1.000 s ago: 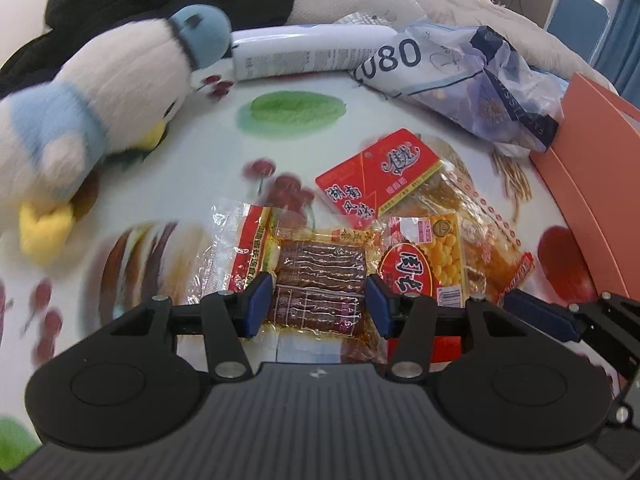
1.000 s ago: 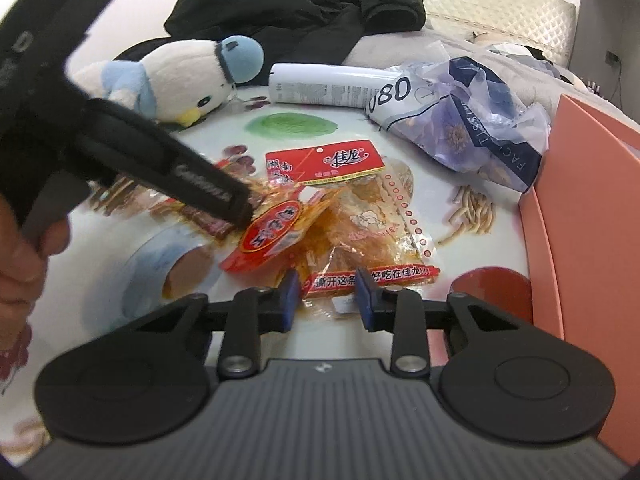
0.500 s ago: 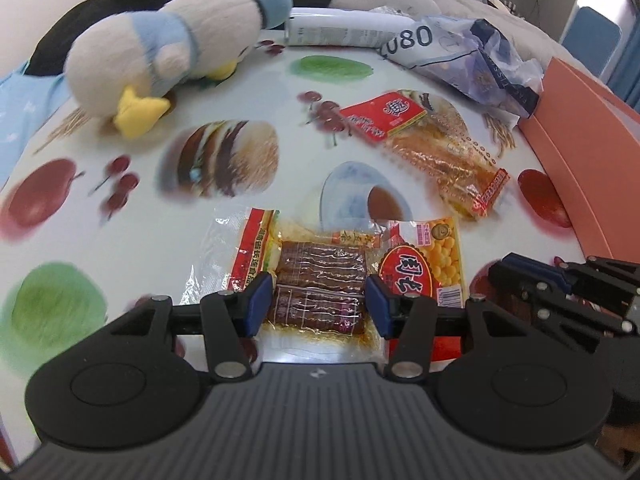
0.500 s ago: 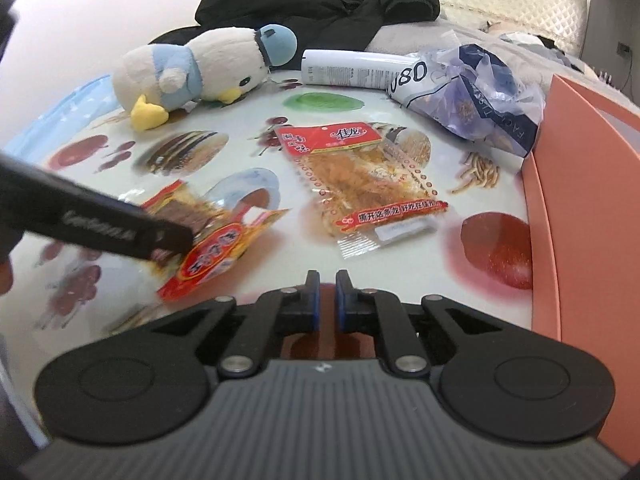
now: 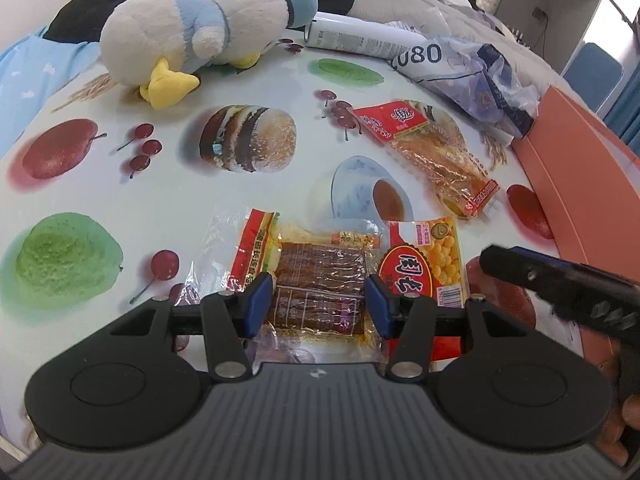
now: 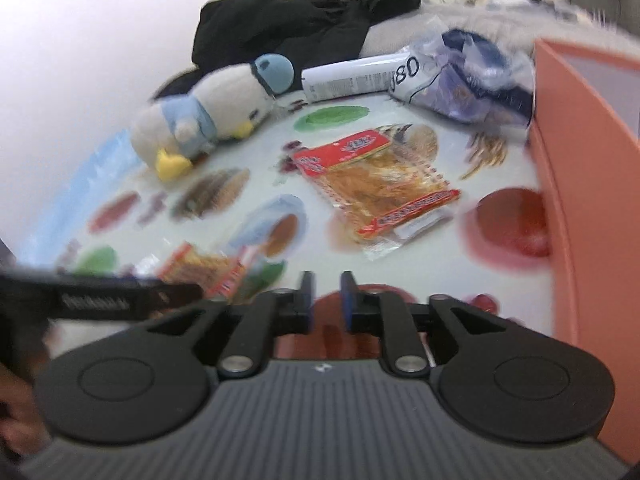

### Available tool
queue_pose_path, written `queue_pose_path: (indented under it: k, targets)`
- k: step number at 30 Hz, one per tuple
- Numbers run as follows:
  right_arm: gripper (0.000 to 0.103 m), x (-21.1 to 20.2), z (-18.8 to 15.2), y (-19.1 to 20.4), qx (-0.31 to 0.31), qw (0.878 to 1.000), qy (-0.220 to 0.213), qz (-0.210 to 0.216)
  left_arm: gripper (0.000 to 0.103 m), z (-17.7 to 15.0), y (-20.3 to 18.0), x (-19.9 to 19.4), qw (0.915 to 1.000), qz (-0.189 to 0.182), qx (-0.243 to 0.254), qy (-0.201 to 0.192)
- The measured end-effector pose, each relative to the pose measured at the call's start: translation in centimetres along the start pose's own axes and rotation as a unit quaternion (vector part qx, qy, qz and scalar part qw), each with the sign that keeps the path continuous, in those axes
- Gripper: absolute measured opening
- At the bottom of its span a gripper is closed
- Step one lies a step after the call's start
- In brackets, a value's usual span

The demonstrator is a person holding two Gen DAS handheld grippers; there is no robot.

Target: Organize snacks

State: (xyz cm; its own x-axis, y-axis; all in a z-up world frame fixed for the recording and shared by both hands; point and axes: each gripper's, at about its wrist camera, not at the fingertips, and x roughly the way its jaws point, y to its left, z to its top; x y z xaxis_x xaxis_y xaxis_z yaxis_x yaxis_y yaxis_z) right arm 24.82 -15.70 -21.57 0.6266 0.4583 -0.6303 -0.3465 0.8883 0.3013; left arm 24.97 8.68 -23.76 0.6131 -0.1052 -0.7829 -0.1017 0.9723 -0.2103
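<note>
My left gripper (image 5: 318, 300) is shut on two snack packets held together: a clear packet of brown meat strips (image 5: 320, 276) and a red and yellow corn packet (image 5: 420, 264). They hang above the printed tablecloth (image 5: 100, 168). A third packet, red-topped with orange dried snack (image 5: 432, 156), lies flat on the table; it also shows in the right wrist view (image 6: 380, 184). My right gripper (image 6: 326, 300) is nearly closed and empty, above the table near the front. It appears in the left wrist view (image 5: 560, 284). The left gripper's arm (image 6: 100, 300) crosses the right wrist view.
An orange box (image 5: 580, 184) stands along the right edge; it also shows in the right wrist view (image 6: 580, 160). A plush penguin (image 5: 200, 32), a white tube (image 5: 352, 36) and a plastic bag marked 080 (image 5: 472, 72) lie at the back. Dark clothing (image 6: 304, 20) is behind.
My left gripper has lifted and pulled back with both packets. My right gripper let go of the orange snack packet, closed, drew back, and now stands slightly apart.
</note>
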Motion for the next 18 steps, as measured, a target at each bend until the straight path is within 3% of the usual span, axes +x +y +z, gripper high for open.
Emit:
queue_pose_path:
  k: [2, 5, 10, 14, 18]
  targets:
    - [0.062, -0.3, 0.2, -0.5, 0.042, 0.999, -0.007, 0.023, 0.057, -0.1, 0.2, -0.2, 1.0000, -0.004, -0.006, -0.002]
    - [0.061, -0.1, 0.8, -0.8, 0.064, 0.997, -0.012, 0.036, 0.057, -0.2, 0.6, -0.2, 0.9998, -0.011, -0.014, -0.005]
    - [0.061, 2.0, 2.6, -0.1, 0.005, 0.999, -0.018, -0.027, 0.056, -0.2, 1.2, -0.6, 0.9993, -0.026, -0.025, -0.004]
    - [0.082, 4.8, 5.2, 0.1, -0.050, 0.996, -0.009, -0.075, 0.056, -0.3, 1.7, -0.8, 0.9987, -0.034, -0.038, -0.005]
    - [0.085, 8.0, 7.3, 0.6, -0.115, 0.989, 0.024, -0.092, 0.056, -0.4, 1.8, -1.1, 0.9982, -0.041, -0.042, -0.005]
